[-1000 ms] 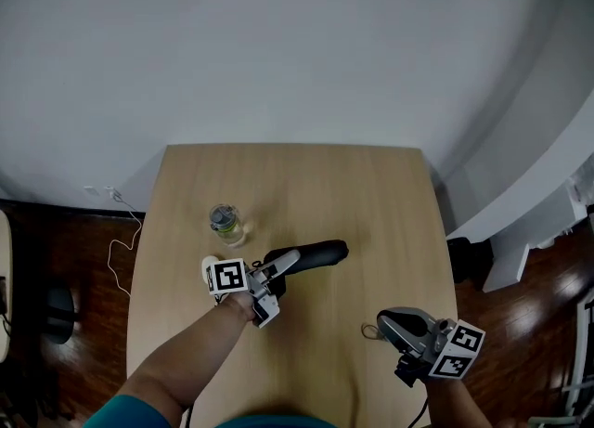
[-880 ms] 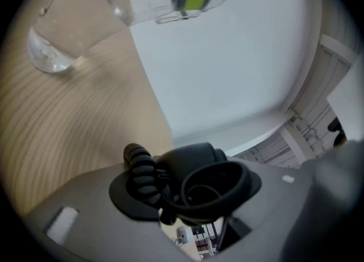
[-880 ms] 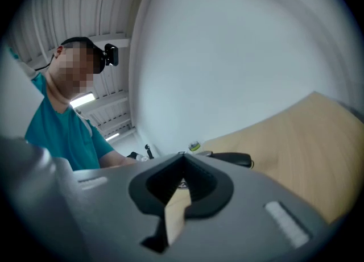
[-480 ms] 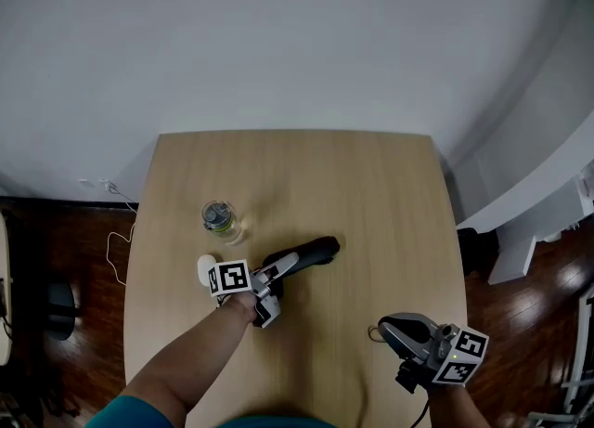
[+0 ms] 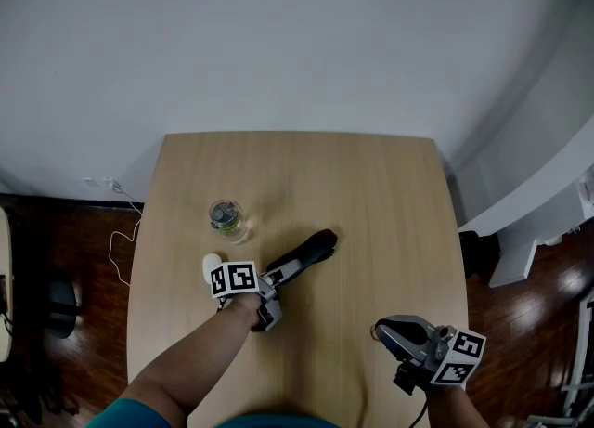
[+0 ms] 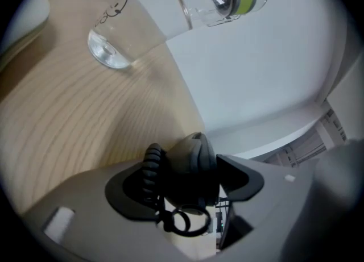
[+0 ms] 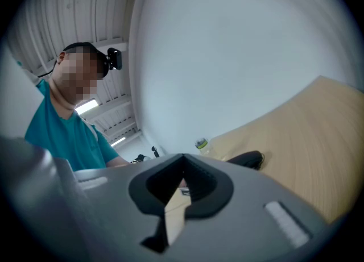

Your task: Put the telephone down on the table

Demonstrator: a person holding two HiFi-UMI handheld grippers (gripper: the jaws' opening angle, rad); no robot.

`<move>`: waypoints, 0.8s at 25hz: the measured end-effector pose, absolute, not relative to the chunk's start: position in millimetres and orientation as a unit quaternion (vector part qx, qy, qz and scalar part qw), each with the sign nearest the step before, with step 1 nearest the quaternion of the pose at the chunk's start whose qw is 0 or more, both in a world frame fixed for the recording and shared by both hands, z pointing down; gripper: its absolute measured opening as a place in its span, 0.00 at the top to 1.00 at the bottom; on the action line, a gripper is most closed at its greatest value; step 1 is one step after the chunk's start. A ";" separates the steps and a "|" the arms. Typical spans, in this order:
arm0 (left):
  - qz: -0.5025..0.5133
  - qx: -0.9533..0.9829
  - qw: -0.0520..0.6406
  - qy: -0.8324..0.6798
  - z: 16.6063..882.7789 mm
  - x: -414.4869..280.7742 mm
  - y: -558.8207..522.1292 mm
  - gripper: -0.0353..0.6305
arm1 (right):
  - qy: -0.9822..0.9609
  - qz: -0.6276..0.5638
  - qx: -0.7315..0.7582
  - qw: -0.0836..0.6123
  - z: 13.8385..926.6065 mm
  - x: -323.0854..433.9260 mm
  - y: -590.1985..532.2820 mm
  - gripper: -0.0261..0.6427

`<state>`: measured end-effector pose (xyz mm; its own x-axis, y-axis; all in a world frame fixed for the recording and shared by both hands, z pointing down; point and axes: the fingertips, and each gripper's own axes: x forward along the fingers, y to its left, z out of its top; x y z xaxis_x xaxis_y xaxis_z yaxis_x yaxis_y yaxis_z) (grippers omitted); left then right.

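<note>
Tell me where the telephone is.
Head view: the telephone is at the table's middle, slightly left, just right of and nearer than the bottle.

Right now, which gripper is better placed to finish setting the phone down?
Left. The left gripper has the phone between its jaws, which have just been opening, at the table. The right gripper is empty, apart near the edge.

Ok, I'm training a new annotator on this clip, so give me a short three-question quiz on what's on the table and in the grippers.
1. True or false: the bottle lies on its side.
2. Between the jaws of the left gripper is: A) a cup, B) the telephone, C) nothing.
3. Fill in: the right gripper holds ____.

Key: 1 false, it stands upright. 2 B; those jaws have just been opening. 3 nothing.
</note>
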<state>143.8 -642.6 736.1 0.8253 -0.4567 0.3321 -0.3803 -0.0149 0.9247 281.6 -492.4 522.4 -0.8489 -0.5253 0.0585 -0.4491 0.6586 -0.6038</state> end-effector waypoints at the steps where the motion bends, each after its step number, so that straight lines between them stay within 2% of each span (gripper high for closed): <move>1: -0.026 0.708 0.639 -0.299 736.9 142.0 -642.3 0.43 | 0.909 -0.315 -0.267 0.060 522.5 281.0 -491.4 0.96; 7: 0.009 0.701 0.643 -0.310 740.0 137.8 -630.6 0.41 | 0.910 -0.312 -0.266 0.059 519.1 280.0 -485.9 0.96; 20: 0.140 0.713 0.581 -0.367 746.1 118.5 -616.4 0.31 | 0.914 -0.303 -0.265 0.054 512.4 277.8 -477.4 0.96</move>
<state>118.5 -616.4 746.1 0.6923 -0.3605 0.6251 -0.6850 -0.0557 0.7265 277.8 -477.4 512.4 -0.8533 -0.5177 0.0629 -0.4526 0.6752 -0.5825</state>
